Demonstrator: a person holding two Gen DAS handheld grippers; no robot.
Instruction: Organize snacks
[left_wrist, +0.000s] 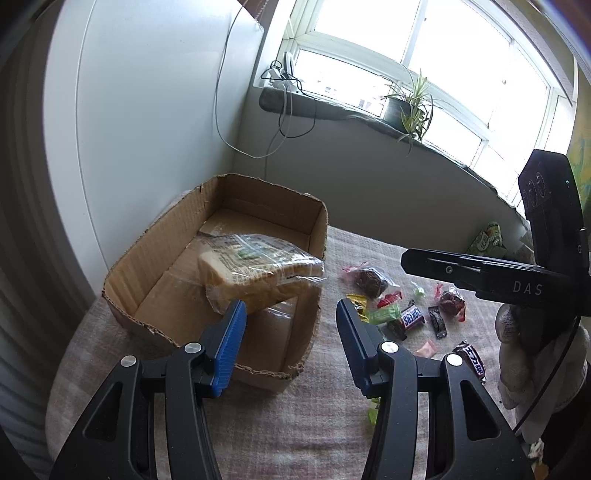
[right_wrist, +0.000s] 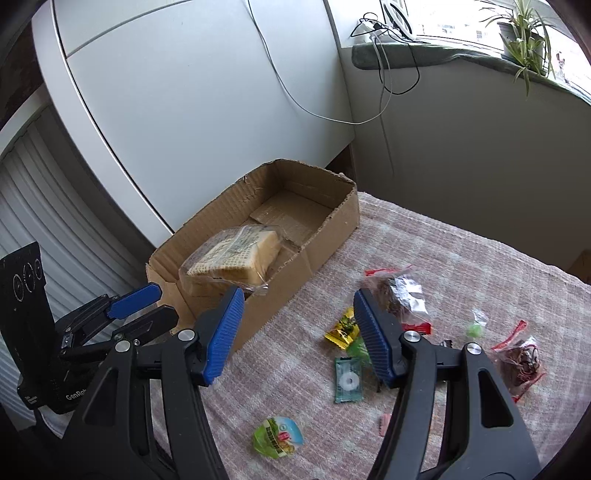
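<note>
While both hand-held grippers (left_wrist: 291, 314) (right_wrist: 299, 306) gape empty, one bread pack (left_wrist: 255, 273) fills one box (left_wrist: 147, 269).

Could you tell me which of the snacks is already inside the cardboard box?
Only the bagged sandwich bread is in the cardboard box, leaning at its near end. Every other snack, such as the Snickers bar and the yellow candy, lies loose on the cloth.

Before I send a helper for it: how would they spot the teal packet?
Start at the cardboard box on the pink cloth. Among the loose snacks beside it lies the teal packet, flat and square, the only one with a white ring on it.
</note>
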